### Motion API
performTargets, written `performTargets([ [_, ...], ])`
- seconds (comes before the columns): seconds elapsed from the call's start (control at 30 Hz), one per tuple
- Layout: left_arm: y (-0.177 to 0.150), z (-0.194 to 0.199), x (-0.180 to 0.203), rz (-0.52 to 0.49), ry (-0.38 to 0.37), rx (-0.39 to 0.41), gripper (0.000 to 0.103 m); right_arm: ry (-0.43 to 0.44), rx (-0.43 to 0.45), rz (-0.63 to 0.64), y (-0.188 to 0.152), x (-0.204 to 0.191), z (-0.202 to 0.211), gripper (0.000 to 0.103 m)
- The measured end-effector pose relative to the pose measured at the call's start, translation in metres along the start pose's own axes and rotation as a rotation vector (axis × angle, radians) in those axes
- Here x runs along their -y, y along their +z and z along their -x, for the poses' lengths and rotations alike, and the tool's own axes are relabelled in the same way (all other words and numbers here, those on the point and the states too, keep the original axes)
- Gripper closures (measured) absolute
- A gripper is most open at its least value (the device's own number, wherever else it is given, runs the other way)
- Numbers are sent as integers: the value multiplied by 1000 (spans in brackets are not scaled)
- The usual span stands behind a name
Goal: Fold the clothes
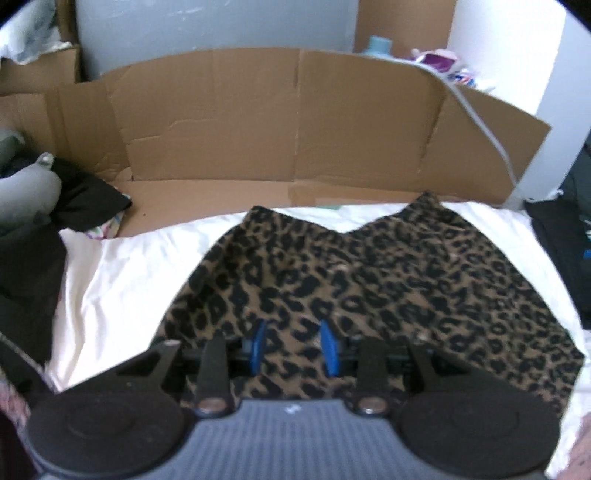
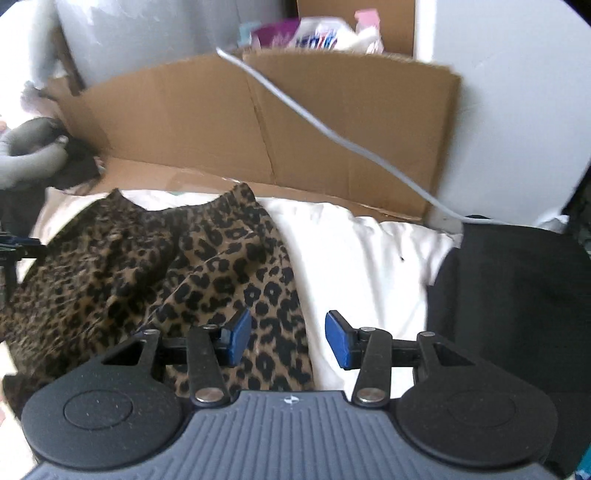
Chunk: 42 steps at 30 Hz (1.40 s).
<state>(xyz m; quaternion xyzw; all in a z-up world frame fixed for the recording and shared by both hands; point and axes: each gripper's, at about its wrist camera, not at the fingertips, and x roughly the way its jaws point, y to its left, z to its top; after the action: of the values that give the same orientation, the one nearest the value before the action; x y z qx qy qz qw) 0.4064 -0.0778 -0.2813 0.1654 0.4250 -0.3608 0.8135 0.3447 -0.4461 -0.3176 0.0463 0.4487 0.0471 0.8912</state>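
Blue pads (image 1: 328,350) of the left gripper (image 1: 294,349) are seen parted, with a clear gap between them, over the near part of the leopard-print garment (image 1: 369,291). Fabric shows in the gap and under the tips; contact cannot be told, and nothing is clamped.

The right gripper (image 2: 288,341) is also spread wide. Its left pad (image 2: 236,341) sits over the garment's right edge, its right pad (image 2: 338,343) over the white sheet (image 2: 354,258). No cloth is pinched; touch cannot be confirmed.

The leopard-print garment (image 2: 147,273) is laid on the white sheet (image 1: 122,280), long axis running away from both cameras. The scooped end with two raised corners points far, toward the cardboard; the wider end lies near, under the grippers. In the right wrist view a fold ridge is seen on the right half, running diagonally from near the left pad up to the right edge.

To the right, a black cloth (image 2: 509,295) lies on the sheet, apart from the garment. To the left, dark clothes (image 1: 33,251) and a grey item (image 1: 29,192) are piled.

Behind, flattened cardboard (image 1: 277,122) stands upright along the sheet's far edge, with a grey cable (image 2: 332,133) draped across it. Beyond it a grey wall (image 1: 207,33) and boxes with blurred packaging are seen.
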Motion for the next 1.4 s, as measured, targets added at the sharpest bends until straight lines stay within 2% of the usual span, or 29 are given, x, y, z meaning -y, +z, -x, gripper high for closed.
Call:
performTargets([
  [0.13,-11,29,19,0,-23,9,69,8,25,-7,-19,4,28,51],
  [0.27,-27,65,50,-44,-50,94,68,14,55,-4,-37,0,43,51],
  [0.33,-38,77,65,-48,-74,111,68,4,98,2,-48,-3,54,51],
  [0.43,-54,88,81,-30,-105,114,68,8,169,-69,-68,5,68,51],
  [0.53,-70,90,89,5,-89,120,67,23,169,-133,-89,12,65,51],
  [0.57,-77,89,92,18,-90,107,67,29,159,-138,-95,13,63,51],
  [0.67,-100,80,109,-60,-120,30,67,29,123,-173,-113,15,54,51],
  [0.73,-114,72,116,-50,-111,-3,67,37,94,-208,-123,17,47,51],
  [0.8,-127,61,119,-12,-163,-52,67,28,75,-218,-131,17,42,51],
  [0.87,-135,51,127,-38,-184,-89,67,21,60,-223,-136,17,38,51],
  [1.03,-144,39,144,-120,-137,-90,64,21,41,-233,-144,18,34,51],
  [1.2,-155,18,153,-162,-32,-185,63,25,28,-215,-146,14,33,51],
  [1.3,-158,8,148,-116,-14,-237,62,21,13,-205,-144,13,29,51],
  [1.4,-159,2,151,-141,3,-288,62,28,20,-255,-143,15,26,51],
])
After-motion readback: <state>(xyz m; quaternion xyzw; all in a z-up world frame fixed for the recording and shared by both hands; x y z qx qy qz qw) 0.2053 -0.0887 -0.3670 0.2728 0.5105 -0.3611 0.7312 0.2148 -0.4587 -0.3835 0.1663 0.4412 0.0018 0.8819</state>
